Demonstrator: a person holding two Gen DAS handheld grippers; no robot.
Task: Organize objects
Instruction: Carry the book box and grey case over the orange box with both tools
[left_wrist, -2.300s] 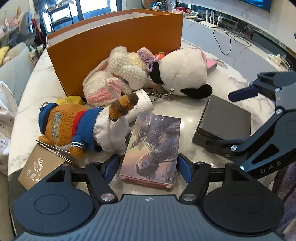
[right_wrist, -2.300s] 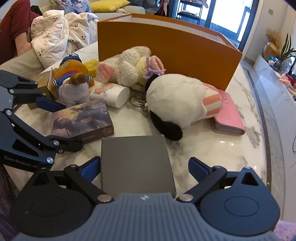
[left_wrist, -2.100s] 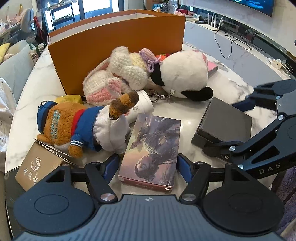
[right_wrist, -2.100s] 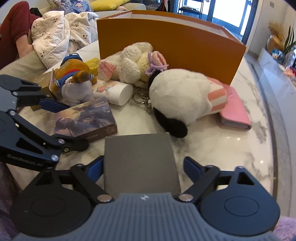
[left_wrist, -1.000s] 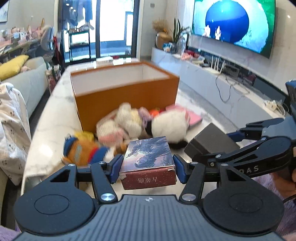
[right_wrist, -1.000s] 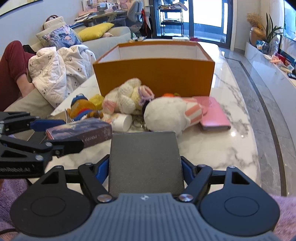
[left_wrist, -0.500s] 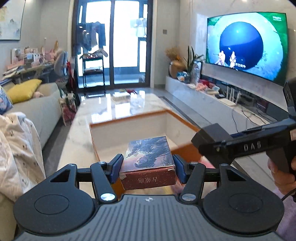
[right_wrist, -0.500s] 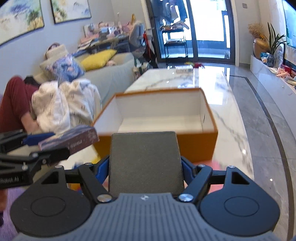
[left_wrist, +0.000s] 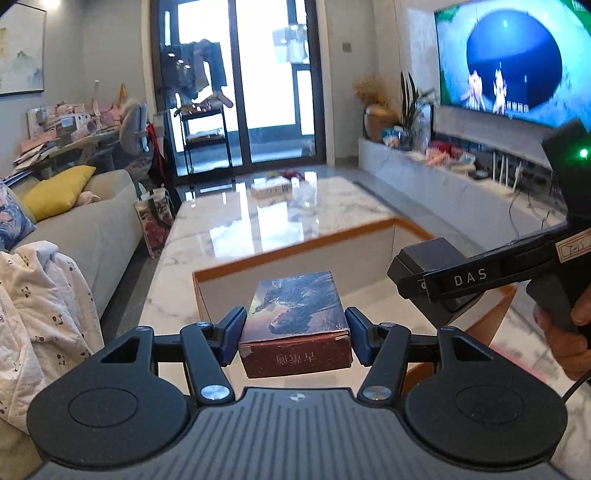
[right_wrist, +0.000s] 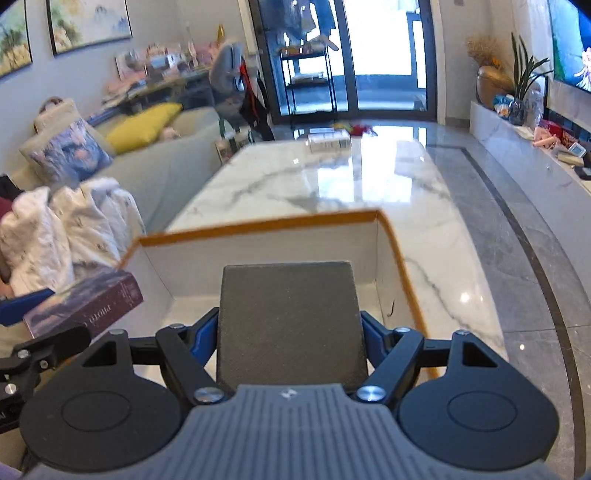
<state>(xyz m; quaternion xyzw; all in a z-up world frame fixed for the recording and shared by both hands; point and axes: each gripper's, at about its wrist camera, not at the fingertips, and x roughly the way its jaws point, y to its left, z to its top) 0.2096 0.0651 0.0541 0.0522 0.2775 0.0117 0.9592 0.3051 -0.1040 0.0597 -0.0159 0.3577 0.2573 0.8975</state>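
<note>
My left gripper (left_wrist: 295, 334) is shut on a picture-covered card box (left_wrist: 295, 314) with a dark red end, held in the air over the near left part of the open orange box (left_wrist: 295, 254). My right gripper (right_wrist: 290, 330) is shut on a flat dark grey box (right_wrist: 290, 317), held above the orange box's (right_wrist: 258, 225) white inside. In the left wrist view the grey box (left_wrist: 424, 258) and the right gripper (left_wrist: 417, 280) hang at the right. In the right wrist view the card box (right_wrist: 85, 302) shows at the left.
The orange box stands on a long marble table (right_wrist: 332, 184) with a small white package (right_wrist: 328, 142) at its far end. A sofa (right_wrist: 177, 162) with cushions and a white blanket (right_wrist: 62, 229) lies left. A TV (left_wrist: 517, 62) and low cabinet line the right wall. A hand (left_wrist: 569, 332) holds the right gripper.
Both grippers closed on their boxes, lifted them off the table and carried them forward over the orange box. The plush toys have dropped out of view.
</note>
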